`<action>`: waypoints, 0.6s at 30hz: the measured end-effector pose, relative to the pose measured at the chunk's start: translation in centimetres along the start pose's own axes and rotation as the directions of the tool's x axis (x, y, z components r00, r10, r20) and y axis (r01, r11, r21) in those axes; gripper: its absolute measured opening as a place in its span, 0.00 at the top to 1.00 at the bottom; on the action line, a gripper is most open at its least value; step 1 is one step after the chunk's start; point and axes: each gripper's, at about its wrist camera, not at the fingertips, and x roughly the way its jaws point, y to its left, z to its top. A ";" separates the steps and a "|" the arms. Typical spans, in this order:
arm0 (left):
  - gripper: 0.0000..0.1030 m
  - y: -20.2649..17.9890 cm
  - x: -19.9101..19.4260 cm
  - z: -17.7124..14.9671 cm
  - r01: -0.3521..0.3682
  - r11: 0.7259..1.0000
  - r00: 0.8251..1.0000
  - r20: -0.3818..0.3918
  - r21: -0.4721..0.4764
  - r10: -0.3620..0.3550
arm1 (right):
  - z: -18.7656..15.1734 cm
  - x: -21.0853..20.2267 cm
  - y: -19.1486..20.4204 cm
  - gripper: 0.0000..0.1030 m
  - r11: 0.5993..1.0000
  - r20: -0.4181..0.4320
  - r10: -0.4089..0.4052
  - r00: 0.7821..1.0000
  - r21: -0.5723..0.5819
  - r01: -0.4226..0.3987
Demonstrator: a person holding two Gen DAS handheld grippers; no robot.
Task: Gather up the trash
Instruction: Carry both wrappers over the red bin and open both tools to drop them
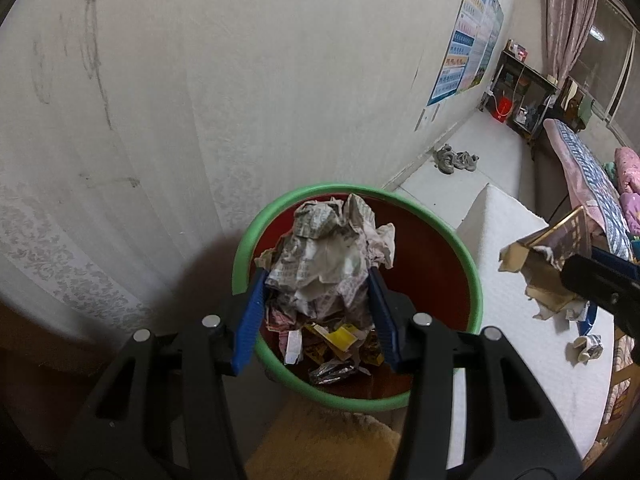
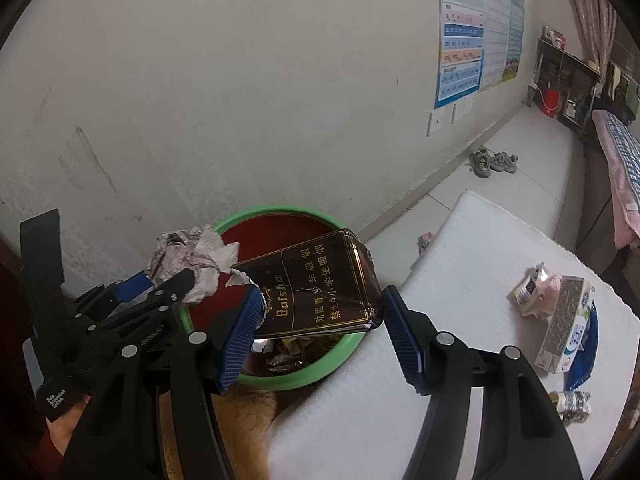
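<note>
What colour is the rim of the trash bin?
Green rim, red inside; clearest in the left wrist view.

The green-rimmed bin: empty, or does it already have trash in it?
Not empty: wrappers and crumpled paper lie in the bin bottom, below its rim.

Your left gripper (image 1: 318, 276) points steeply down, blue pads clamped on both sides of a crumpled paper wad (image 1: 328, 256). Your right gripper (image 2: 320, 316) sits just beside it, same downward tilt, pinching a dark carton (image 2: 316, 292) across its width.

Open bin (image 1: 460, 248) mouth below; wall (image 1: 160, 120) close behind, white table (image 2: 460, 280) beside.
</note>
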 end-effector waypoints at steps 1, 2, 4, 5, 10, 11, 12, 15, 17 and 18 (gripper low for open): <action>0.54 0.0 0.0 -0.1 -0.001 1.000 1.000 -0.001 0.000 0.001 | 0.1 0.1 0.0 0.41 1.000 -0.001 0.000 1.000 -0.002 0.000; 0.54 0.0 0.1 0.0 -0.001 1.000 1.000 -0.001 0.001 0.001 | 0.2 0.3 0.0 0.41 1.000 -0.002 0.000 1.000 -0.004 0.000; 0.54 -0.1 0.3 0.2 -0.002 1.000 1.000 -0.002 0.001 0.002 | 0.3 0.6 0.0 0.41 1.000 -0.006 -0.001 1.000 -0.007 0.001; 0.54 -0.2 0.4 0.3 -0.002 1.000 1.000 -0.003 0.001 0.002 | 0.3 0.8 -0.1 0.41 1.000 -0.009 -0.001 1.000 -0.008 0.001; 0.54 0.0 0.8 0.3 -0.007 1.000 1.000 -0.006 0.002 0.007 | 0.5 1.3 -0.2 0.41 1.000 -0.015 -0.006 1.000 -0.010 0.005; 0.54 0.1 0.8 0.3 -0.008 1.000 1.000 -0.007 0.002 0.008 | 0.5 1.3 -0.2 0.41 1.000 -0.015 -0.006 1.000 -0.010 0.005; 0.54 0.2 0.9 0.3 -0.009 1.000 1.000 -0.008 0.001 0.009 | 0.6 1.4 -0.2 0.41 1.000 -0.017 -0.004 1.000 -0.009 0.004; 0.54 0.3 1.2 0.4 -0.011 1.000 1.000 -0.013 -0.002 0.011 | 0.6 1.7 -0.2 0.41 1.000 -0.022 0.002 1.000 -0.004 -0.002; 0.54 0.5 1.4 0.4 -0.012 1.000 1.000 -0.016 -0.002 0.012 | 0.6 1.8 -0.2 0.41 1.000 -0.024 0.004 1.000 -0.002 -0.005; 0.54 0.4 1.5 0.5 -0.013 1.000 1.000 -0.017 -0.002 0.013 | 0.6 1.9 -0.2 0.41 1.000 -0.026 0.005 1.000 -0.003 -0.005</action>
